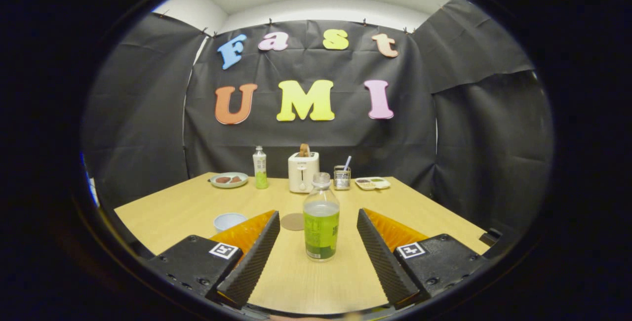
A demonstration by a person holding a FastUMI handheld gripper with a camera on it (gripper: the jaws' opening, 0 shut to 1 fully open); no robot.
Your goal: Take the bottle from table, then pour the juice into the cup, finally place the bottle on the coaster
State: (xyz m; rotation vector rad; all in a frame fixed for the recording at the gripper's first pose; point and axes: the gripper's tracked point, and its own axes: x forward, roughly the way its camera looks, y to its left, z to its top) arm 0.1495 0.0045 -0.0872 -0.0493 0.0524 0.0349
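Reaching for the bottle (321, 217) is the step I judge to be in hand, and it stands upright on the bench (163, 212), between the tips of my tongs (318, 220) and touching neither finger. The tongs are spread wide, with clear bench on both sides of the bottle, so nothing is gripped yet. The bottle is clear plastic with a pale cap, green juice and a green label round its lower half; the liquid sits well up toward the shoulder.

To do this well, I think I should slide forward until the fingers (256, 249) flank the labelled body, keep them level, and close on the widest part rather than the narrow neck. A full, smooth bottle may slip or tip if I nudge it with one finger first, so both should meet it together.

Just beyond the bottle and a little left lies the round coaster (293, 221), flat on the bench. Further left, beside my left finger, is the pale cup (228, 221), partly hidden by it. At the far side of the bench stand a second bottle (260, 167), a toaster (303, 171), a plate (229, 180) and a small holder (341, 177).
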